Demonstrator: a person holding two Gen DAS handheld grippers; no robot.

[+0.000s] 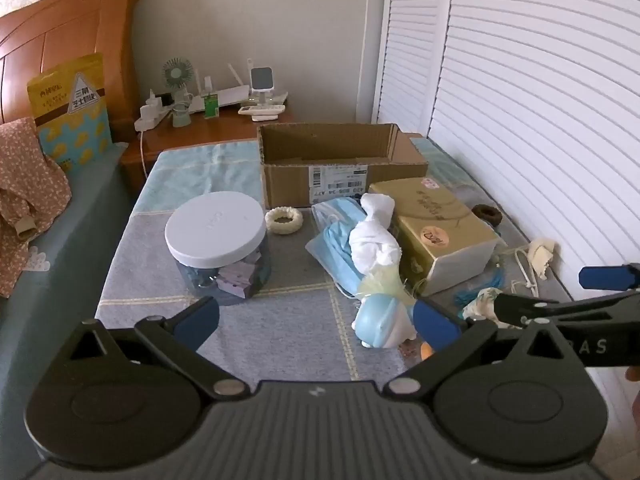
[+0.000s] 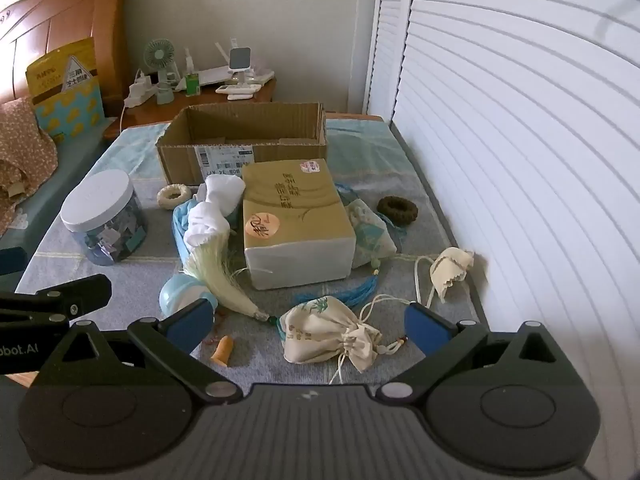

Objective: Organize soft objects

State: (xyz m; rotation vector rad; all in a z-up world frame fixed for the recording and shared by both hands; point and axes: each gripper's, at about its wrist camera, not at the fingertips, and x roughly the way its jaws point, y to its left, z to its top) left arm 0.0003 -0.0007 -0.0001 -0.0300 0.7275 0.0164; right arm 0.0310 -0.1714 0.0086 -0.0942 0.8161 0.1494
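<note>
Bedroom mat (image 2: 60, 256) is a mess — box (image 2: 244, 140) looks empty, though its floor's half hidden, pouch (image 2: 328, 334), socks (image 2: 218, 204) and masks (image 1: 332, 248) lie loose, both the left gripper (image 1: 316, 320) and right gripper (image 2: 308, 322) wide open, nothing sorted yet.

This is a bedroom in a home. A wooden headboard (image 1: 68, 40) stands behind a bed (image 1: 224, 280) covered by a patchwork sheet. Beside it, a wooden nightstand (image 1: 216, 132) carries a small fan (image 1: 177, 74) and a power strip (image 1: 150, 118). White louvered doors (image 1: 520, 100) line the right side.
</note>
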